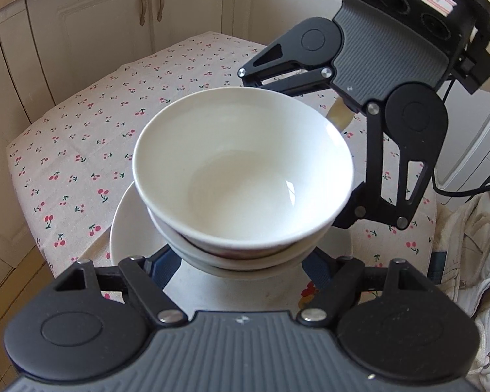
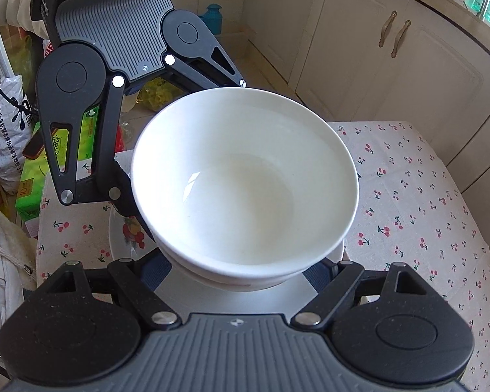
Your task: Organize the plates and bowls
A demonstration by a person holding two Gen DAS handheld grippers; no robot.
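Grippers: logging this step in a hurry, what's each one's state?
Left gripper: jaws straddle the bowl stack; grip cannot be told.
Right gripper: jaws straddle it too; cannot be told.

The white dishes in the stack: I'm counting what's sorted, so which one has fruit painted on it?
The plate at the bottom, on the cherry-print tablecloth; red and yellow fruit shows on its rim. The two nested bowls above look plain white.

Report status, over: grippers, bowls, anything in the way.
Left gripper and right gripper straddle the stacked bowls; grip unclear. Stack over plate on cherry tablecloth. Nothing blocking.
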